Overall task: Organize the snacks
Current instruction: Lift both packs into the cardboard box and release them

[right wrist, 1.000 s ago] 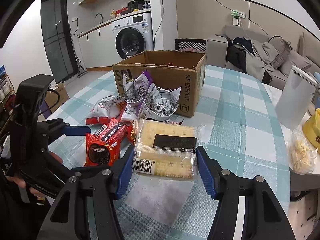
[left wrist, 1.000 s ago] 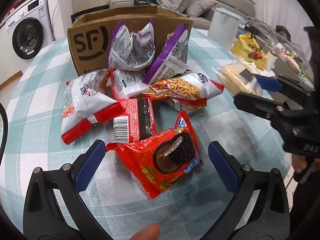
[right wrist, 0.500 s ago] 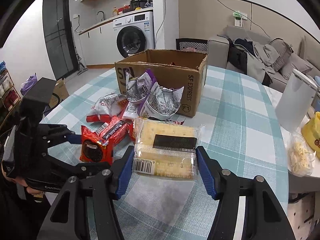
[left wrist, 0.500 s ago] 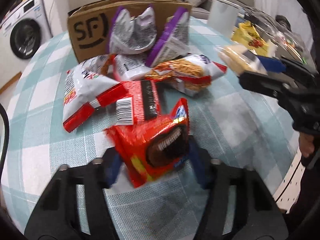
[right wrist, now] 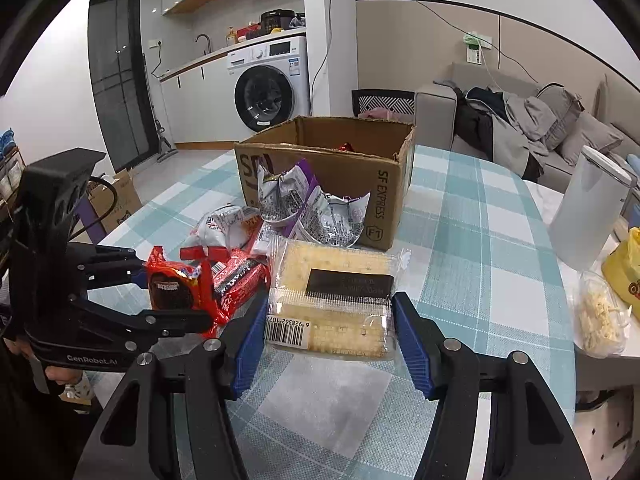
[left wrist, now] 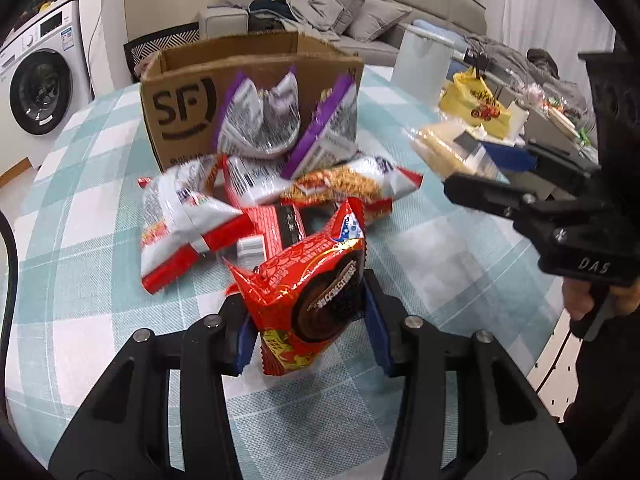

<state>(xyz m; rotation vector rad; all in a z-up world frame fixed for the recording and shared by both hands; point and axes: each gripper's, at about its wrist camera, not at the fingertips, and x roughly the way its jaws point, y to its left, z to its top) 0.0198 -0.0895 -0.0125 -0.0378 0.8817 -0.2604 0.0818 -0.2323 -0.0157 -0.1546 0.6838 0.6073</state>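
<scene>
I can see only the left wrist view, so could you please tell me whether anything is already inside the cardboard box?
Observer: Yes. The right wrist view looks over the rim of the cardboard box, and a bit of red wrapper shows inside near the far wall. The rest of the inside is hidden.
Operator: Thank you. Does the right gripper hold the cracker pack on both sides?
Observer: It does. The right gripper has a blue pad against each side of the cracker pack.
Operator: Which end of the pack faces that gripper?
Observer: The end with the barcode.
</scene>
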